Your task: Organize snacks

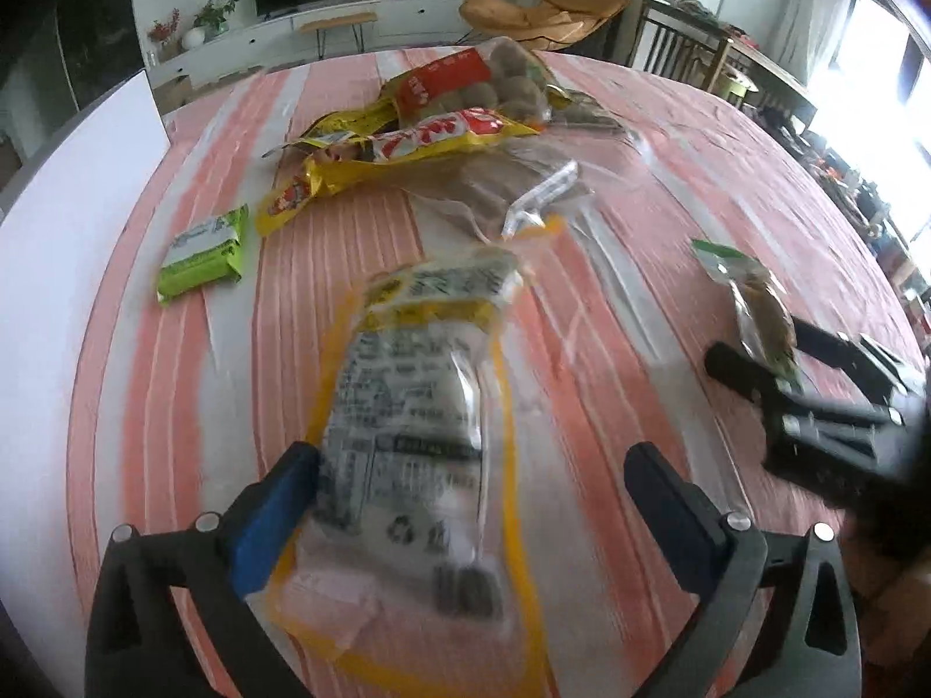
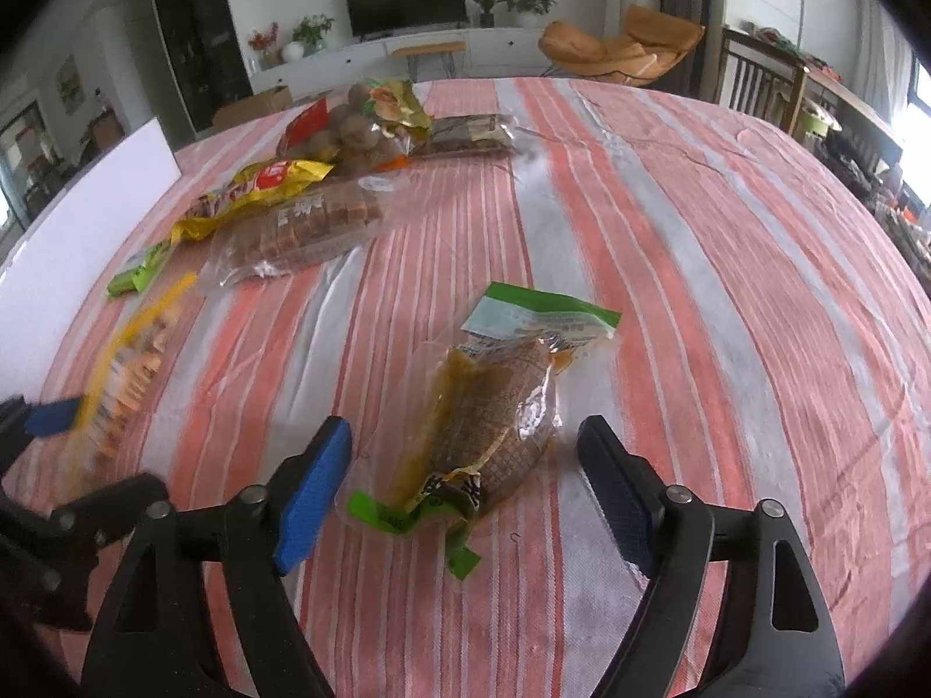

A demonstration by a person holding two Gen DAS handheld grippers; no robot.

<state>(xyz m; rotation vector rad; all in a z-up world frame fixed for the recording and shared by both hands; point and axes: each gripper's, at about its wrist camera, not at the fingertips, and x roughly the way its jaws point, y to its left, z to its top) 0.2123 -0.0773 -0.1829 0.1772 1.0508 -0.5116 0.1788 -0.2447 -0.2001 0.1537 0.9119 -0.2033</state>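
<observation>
Fingers (image 1: 297, 500) of the left gripper (image 1: 471, 500) stood wide apart in the left wrist view, straddling a yellow-edged clear pouch (image 1: 419, 424) that lay blurred on the striped counter (image 1: 669, 186). The blue pad on one side touched or nearly touched the pouch's edge; the other finger was well clear of it, so nothing was clamped. Beyond the pouch sat a pile of snacks: a yellow and red bag (image 1: 407, 145), a bag of round brown balls (image 1: 500, 87) and a clear pack of brown slices (image 1: 494, 186). Left of the pouch lay a small green packet (image 1: 203, 256). Right of the pouch, the right gripper (image 1: 756, 355) flanked a green-topped vacuum pack (image 1: 756, 302).

From the right wrist view, the right gripper (image 2: 465, 453) was likewise spread open, its fingers (image 2: 317, 488) on either side of the green-topped vacuum pack (image 2: 494, 407), neither visibly touching it. The pack rested flat on the counter (image 2: 698, 244). Left of the pack, the yellow-edged pouch (image 2: 128, 372) appeared blurred beside a blue pad of the left gripper (image 2: 52, 416). Beyond the pack lay the brown slices (image 2: 308, 227), the yellow and red bag (image 2: 256, 186) and the round brown balls (image 2: 349, 134).
</observation>
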